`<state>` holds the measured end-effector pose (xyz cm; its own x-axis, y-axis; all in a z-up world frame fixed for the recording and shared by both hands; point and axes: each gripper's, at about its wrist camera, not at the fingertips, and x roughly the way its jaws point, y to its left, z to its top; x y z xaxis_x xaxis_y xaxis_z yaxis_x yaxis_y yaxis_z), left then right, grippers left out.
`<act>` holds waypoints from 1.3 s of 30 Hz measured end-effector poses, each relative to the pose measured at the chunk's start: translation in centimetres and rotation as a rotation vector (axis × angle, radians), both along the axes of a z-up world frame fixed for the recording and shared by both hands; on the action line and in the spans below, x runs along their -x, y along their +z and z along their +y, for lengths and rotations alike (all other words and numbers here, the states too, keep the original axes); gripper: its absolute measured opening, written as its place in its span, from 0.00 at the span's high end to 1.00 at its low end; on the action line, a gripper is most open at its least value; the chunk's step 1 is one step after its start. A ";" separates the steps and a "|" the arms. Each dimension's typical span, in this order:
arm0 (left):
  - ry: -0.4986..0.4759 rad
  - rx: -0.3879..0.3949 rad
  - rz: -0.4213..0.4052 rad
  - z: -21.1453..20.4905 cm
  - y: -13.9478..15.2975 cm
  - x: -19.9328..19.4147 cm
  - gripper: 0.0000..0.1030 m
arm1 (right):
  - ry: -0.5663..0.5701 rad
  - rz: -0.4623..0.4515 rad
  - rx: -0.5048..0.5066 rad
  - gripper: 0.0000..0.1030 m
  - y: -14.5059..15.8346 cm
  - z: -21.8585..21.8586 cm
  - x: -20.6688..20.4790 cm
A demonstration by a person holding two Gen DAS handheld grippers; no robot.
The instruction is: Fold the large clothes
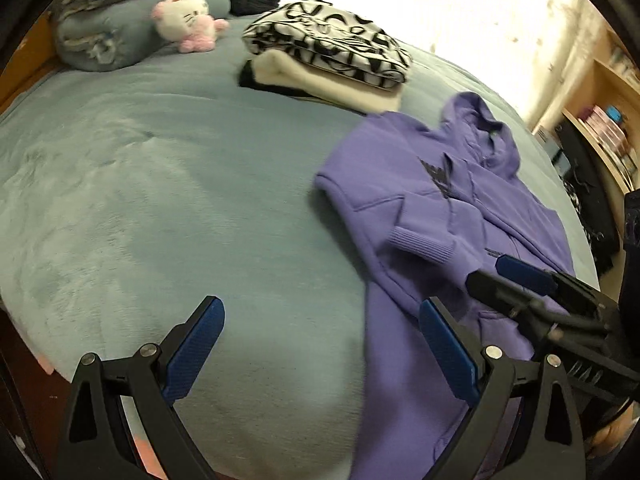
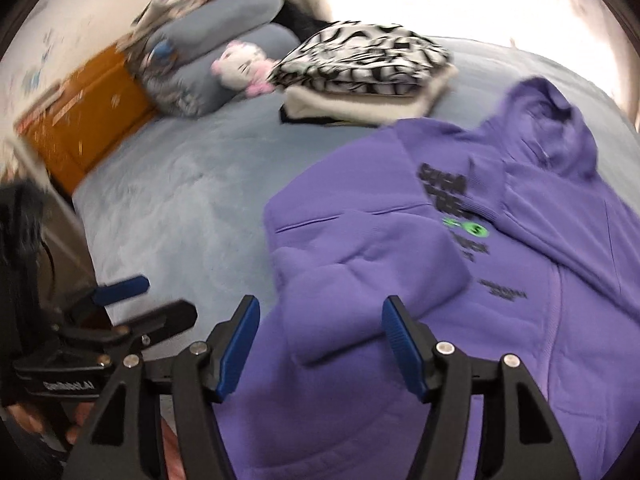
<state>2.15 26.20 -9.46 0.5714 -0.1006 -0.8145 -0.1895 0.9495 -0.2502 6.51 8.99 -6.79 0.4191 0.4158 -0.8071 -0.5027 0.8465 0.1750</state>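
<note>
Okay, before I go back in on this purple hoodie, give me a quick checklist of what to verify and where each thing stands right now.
1. Left gripper empty, jaws apart: ok.
2. Right gripper empty, jaws apart over the cloth: ok.
3. Purple hoodie lying print side up on the bed: ok.
4. Sleeve folded across the body: ok; the other sleeve, cannot tell.
5. Hoodie fully folded: not ok, hood and lower part are spread out.
6. Folded stack apart from the hoodie: cannot tell, edges look very close.
</note>
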 end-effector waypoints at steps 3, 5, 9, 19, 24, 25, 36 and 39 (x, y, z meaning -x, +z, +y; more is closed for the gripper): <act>0.012 0.006 0.010 0.7 -0.5 -0.4 0.06 | 0.010 -0.018 0.079 0.38 -1.1 1.5 -0.3; 0.015 0.008 0.015 0.9 -0.8 -0.7 0.06 | -0.021 -0.037 0.161 0.39 -1.9 1.8 -0.9; 0.007 0.033 0.008 0.5 -1.0 -1.7 0.06 | -0.022 -0.009 0.163 0.88 -1.1 0.8 -3.3; -0.065 0.074 -0.027 -3.1 -0.9 -4.1 0.06 | -0.163 -0.469 -0.118 0.87 14.2 -9.7 -7.6; -0.106 0.049 -0.022 -4.7 -1.3 -5.3 0.06 | -0.462 -0.304 -0.010 0.47 7.3 -19.7 -10.5; -0.112 0.048 -0.017 -4.9 -1.4 -5.6 0.06 | -0.499 -0.241 0.010 0.47 5.7 -20.8 -11.0; -0.237 0.033 0.035 -5.5 -2.0 -16.3 0.06 | -0.583 0.087 -0.156 0.44 -1.6 -30.0 -13.1; -0.244 0.056 0.097 -5.4 -3.9 -20.7 0.06 | -0.592 0.093 -0.173 0.44 -2.3 -31.0 -16.4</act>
<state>22.82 20.85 -13.34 0.4447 -0.2725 -0.8532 0.0174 0.9550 -0.2960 22.86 -21.99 -9.05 0.5493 0.2624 -0.7934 0.0668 0.9326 0.3547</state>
